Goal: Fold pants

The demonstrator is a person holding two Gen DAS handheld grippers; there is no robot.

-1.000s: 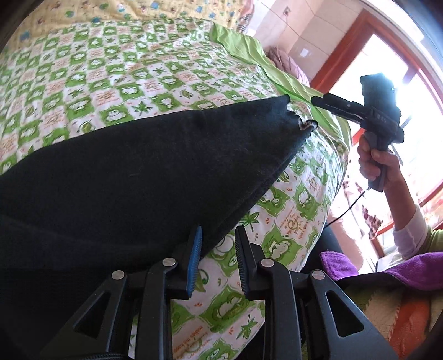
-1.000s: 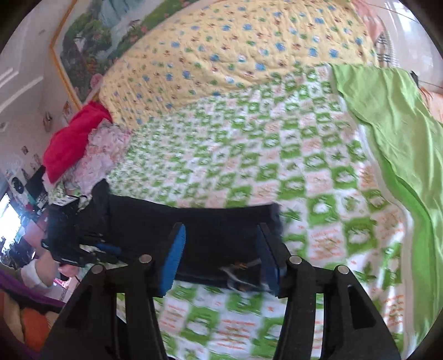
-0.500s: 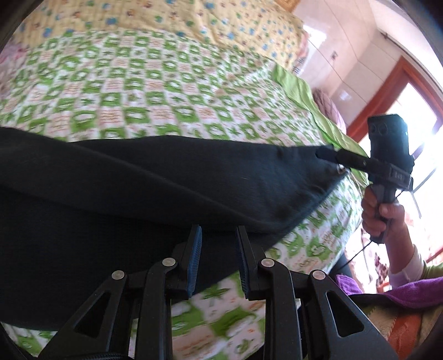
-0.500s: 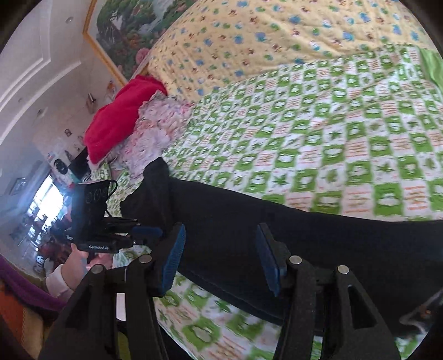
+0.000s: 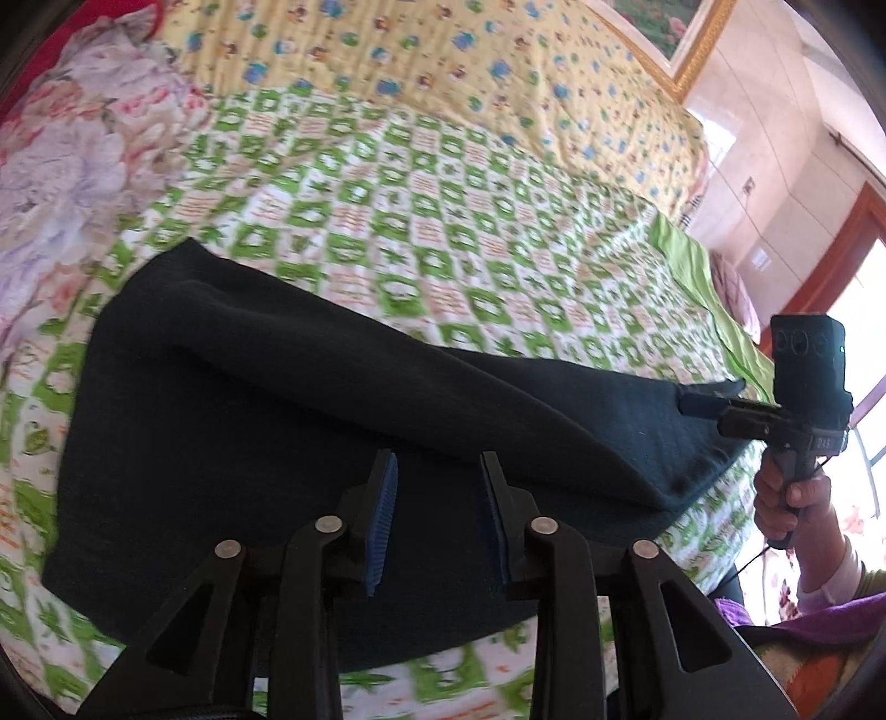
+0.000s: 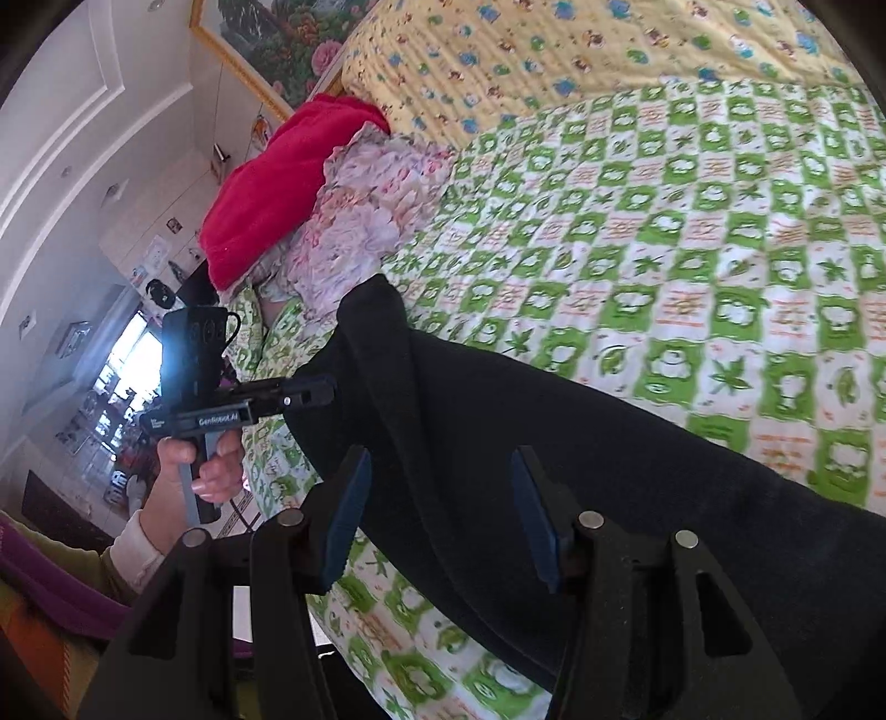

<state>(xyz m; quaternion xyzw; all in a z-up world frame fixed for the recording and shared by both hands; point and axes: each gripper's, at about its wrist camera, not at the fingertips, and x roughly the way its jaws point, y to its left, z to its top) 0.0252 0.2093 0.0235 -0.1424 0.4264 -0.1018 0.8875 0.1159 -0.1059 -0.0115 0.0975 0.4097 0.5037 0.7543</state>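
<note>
Bedroom setup: everything's on a bed [image 5: 443, 183] with a green-and-white checkered cover, a yellow patterned quilt [image 5: 454, 61] at the far end and a framed flower painting [image 6: 277, 33] on the wall behind it. Over by my left side sit a floral bundle [image 6: 365, 205] and a red blanket [image 6: 277, 183] piled at the bed's edge.

Black pants [image 5: 288, 421] lie stretched across the near part of the bed, folded lengthwise so one layer sits on top of the other, with a raised ridge running along them.

My left hand-held gripper [image 5: 437, 515] is hovering just above the pants with its blue pads apart and nothing between them, so it's released. In the right wrist view you can see it from the side [image 6: 310, 394], its tip right by the left end of the pants; can't tell if it's touching.

My right hand-held gripper [image 6: 437, 509] is also spread wide over the dark fabric, not pinching anything as far as its own camera shows. From the left view it's out at the far right end of the pants [image 5: 703, 404], tip right against the cloth edge, and from that angle I can't tell whether it's got any fabric.
</note>
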